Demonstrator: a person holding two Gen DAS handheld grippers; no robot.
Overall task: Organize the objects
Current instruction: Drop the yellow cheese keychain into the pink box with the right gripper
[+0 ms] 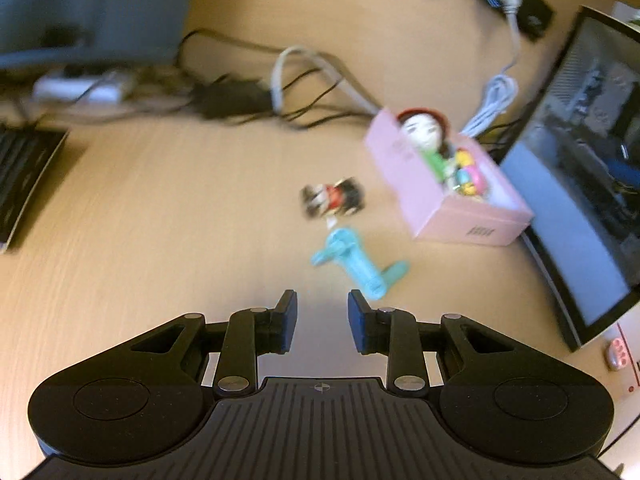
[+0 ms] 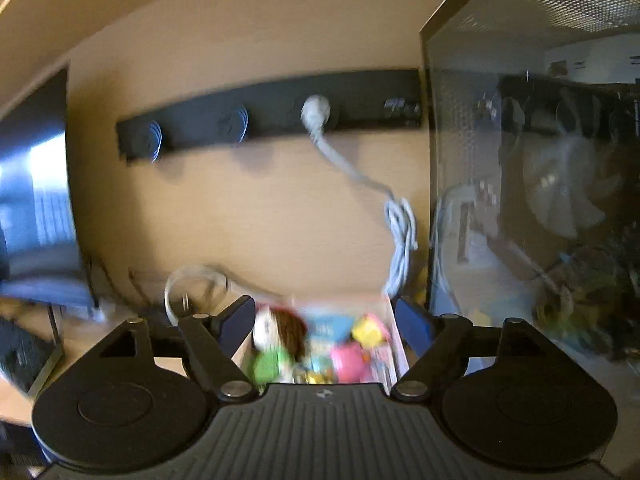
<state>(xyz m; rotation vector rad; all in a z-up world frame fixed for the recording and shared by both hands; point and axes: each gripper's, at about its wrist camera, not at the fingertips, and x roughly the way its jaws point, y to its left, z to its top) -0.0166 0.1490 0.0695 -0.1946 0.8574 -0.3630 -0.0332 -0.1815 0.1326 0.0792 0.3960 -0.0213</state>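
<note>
While blurred, apparently lying just above the nearly clenched, empty left gripper jaws: turquoise toy; pink box between right gripper jaws, released.

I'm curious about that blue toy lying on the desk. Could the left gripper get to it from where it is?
Probably yes. The blue toy lies just ahead of the left gripper, on bare desk with nothing between them. Its jaws stand narrowly apart and empty, so they may need to widen first.

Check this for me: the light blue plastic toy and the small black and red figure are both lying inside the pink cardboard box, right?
Not quite. In the left wrist view, the light blue plastic toy and small black and red figure lie on the wooden desk, beside the pink cardboard box, not inside it.
</note>
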